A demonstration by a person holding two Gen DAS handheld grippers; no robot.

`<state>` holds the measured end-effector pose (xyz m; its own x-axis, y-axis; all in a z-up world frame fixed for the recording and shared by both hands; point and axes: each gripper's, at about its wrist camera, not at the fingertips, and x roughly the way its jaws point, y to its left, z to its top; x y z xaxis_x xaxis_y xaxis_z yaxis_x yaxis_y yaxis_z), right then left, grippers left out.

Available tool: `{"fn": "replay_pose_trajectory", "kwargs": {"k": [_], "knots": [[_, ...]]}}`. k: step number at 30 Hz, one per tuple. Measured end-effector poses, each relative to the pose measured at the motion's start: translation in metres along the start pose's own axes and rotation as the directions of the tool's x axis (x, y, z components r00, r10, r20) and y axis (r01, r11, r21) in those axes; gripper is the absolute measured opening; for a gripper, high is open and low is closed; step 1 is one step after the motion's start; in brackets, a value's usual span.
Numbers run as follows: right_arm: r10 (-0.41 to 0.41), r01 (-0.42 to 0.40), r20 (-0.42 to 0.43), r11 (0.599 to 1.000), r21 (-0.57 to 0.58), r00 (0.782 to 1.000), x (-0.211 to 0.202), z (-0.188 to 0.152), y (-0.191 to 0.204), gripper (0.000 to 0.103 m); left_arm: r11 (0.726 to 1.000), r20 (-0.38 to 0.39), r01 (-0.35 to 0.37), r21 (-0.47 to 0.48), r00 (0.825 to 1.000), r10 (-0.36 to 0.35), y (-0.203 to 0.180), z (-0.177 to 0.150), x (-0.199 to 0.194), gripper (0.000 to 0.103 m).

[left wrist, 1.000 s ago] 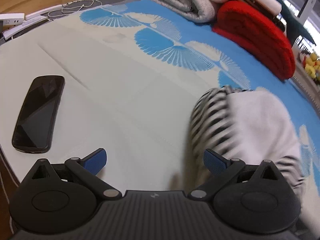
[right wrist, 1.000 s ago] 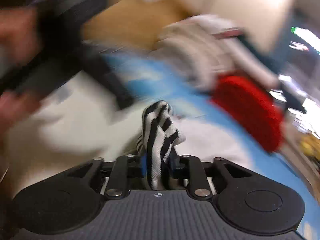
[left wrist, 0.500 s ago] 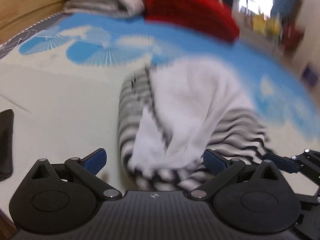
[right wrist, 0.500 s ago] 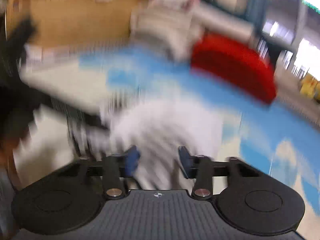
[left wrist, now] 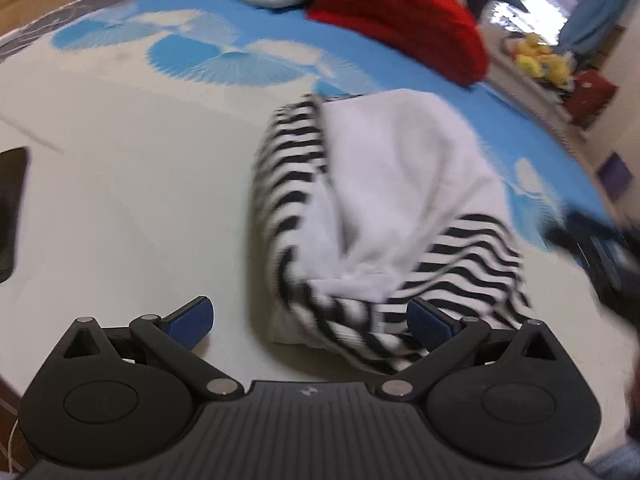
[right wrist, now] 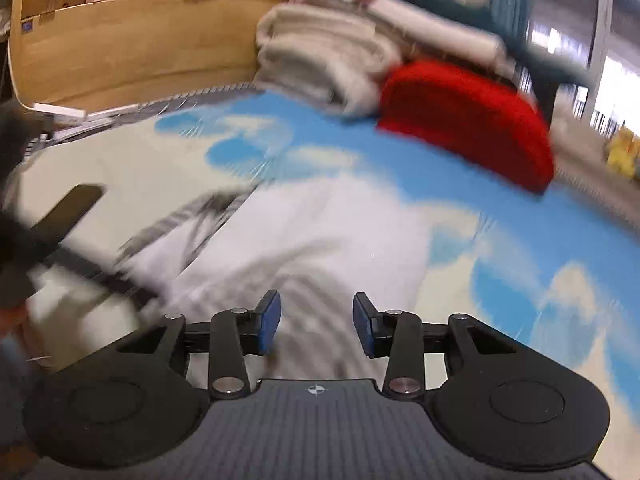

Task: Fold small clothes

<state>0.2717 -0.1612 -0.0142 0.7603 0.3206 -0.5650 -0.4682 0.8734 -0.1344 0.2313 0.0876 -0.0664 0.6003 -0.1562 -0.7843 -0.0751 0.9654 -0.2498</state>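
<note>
On the bed's blue-and-cream fan-print cover (left wrist: pixel 120 184) lies the small black-and-white striped knit garment with a plain white panel (left wrist: pixel 384 216), bunched into a loose mound, white face up and striped edges curling out at left and lower right. Left gripper (left wrist: pixel 310 316): blue pads spread wide, nothing pressed between them; the garment's near hem sits just ahead and runs toward the right pad, contact unclear. Right gripper (right wrist: pixel 316 322): jaws opening, moderately apart, blurred white-and-striped cloth (right wrist: pixel 288 248) lying under and beyond the gap, not pinched as far as the right wrist view shows. Judgement: the garment looks light, limp and stretchy, likely to sag and slide on itself rather than hold a crease; best taken at a hem or corner of the striped edge, both layers together, then laid flat before folding. Surroundings: a red thick-knit folded piece (left wrist: pixel 400 20) and a stack of grey-beige soft towels (right wrist: pixel 328 52) at the far end, well apart from the work. A dark glossy slab, probably a phone (left wrist: pixel 10 212), sits at the left edge. Curved wooden headboard (right wrist: pixel 132 48) behind.
</note>
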Motion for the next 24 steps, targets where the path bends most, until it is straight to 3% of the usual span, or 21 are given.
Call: {"fn": "replay_pose_trajectory", "kwargs": {"k": [2,3,4,6,10,12,14,17,19,20,21,22,23,24], "knots": [[0.013,-0.013,-0.003,1.000,-0.025,1.000,0.020,0.012,-0.009,0.044,0.992,-0.033,-0.110,0.057,0.993,0.112,-0.004,0.001,0.015,0.103],[0.041,-0.041,-0.046,0.999,-0.015,0.998,0.040,0.012,-0.015,0.044,0.985,-0.060,-0.159,0.062,0.985,0.163,-0.004,0.001,0.025,0.103],[0.058,-0.059,-0.119,0.998,-0.004,0.991,0.063,0.007,-0.019,0.044,0.989,-0.095,-0.147,0.026,0.984,0.149,0.002,0.001,0.029,0.103],[0.051,-0.051,-0.263,0.999,0.006,0.964,0.099,-0.011,-0.022,0.047,0.993,-0.127,-0.085,-0.087,0.989,0.073,0.020,0.005,0.028,0.103],[0.157,-0.132,-0.233,0.984,0.122,0.960,0.088,0.006,-0.053,0.051,0.983,-0.140,-0.018,-0.184,0.990,-0.008,0.042,0.007,0.022,0.103],[0.152,-0.143,-0.164,0.987,0.068,0.975,0.077,0.022,-0.067,0.062,0.972,-0.142,0.023,-0.235,0.988,-0.058,0.047,0.005,0.019,0.103],[0.121,-0.125,-0.098,0.991,-0.039,0.988,0.076,0.039,-0.075,0.093,0.957,-0.139,0.075,-0.282,0.983,-0.118,0.047,0.005,0.019,0.103],[0.100,-0.111,-0.092,0.986,-0.126,0.991,0.107,0.065,-0.082,0.098,0.924,-0.137,0.178,-0.339,0.962,-0.236,0.034,0.003,0.017,0.103],[0.092,-0.108,-0.125,0.986,-0.125,0.988,0.140,0.081,-0.084,0.098,0.894,-0.164,0.252,-0.370,0.930,-0.330,0.025,-0.001,0.026,0.103],[0.114,-0.134,-0.172,0.985,-0.109,0.979,0.158,0.086,-0.085,0.096,0.882,-0.182,0.275,-0.383,0.913,-0.364,0.019,-0.001,0.033,0.103],[0.140,-0.165,-0.243,0.983,-0.083,0.960,0.180,0.088,-0.086,0.092,0.883,-0.187,0.274,-0.382,0.912,-0.364,0.015,0.000,0.038,0.099],[0.152,-0.175,-0.307,0.983,-0.050,0.940,0.198,0.086,-0.088,0.066,0.912,-0.165,0.223,-0.345,0.942,-0.293,0.010,0.005,0.038,0.069],[0.143,-0.164,-0.376,0.986,-0.024,0.916,0.215,0.080,-0.089,0.031,0.941,-0.157,0.173,-0.290,0.962,-0.225,0.006,0.013,0.041,0.056],[0.120,-0.133,-0.419,0.991,-0.001,0.900,0.226,0.072,-0.090,0.029,0.949,-0.161,0.160,-0.273,0.965,-0.209,0.007,0.023,0.044,0.055]]}}
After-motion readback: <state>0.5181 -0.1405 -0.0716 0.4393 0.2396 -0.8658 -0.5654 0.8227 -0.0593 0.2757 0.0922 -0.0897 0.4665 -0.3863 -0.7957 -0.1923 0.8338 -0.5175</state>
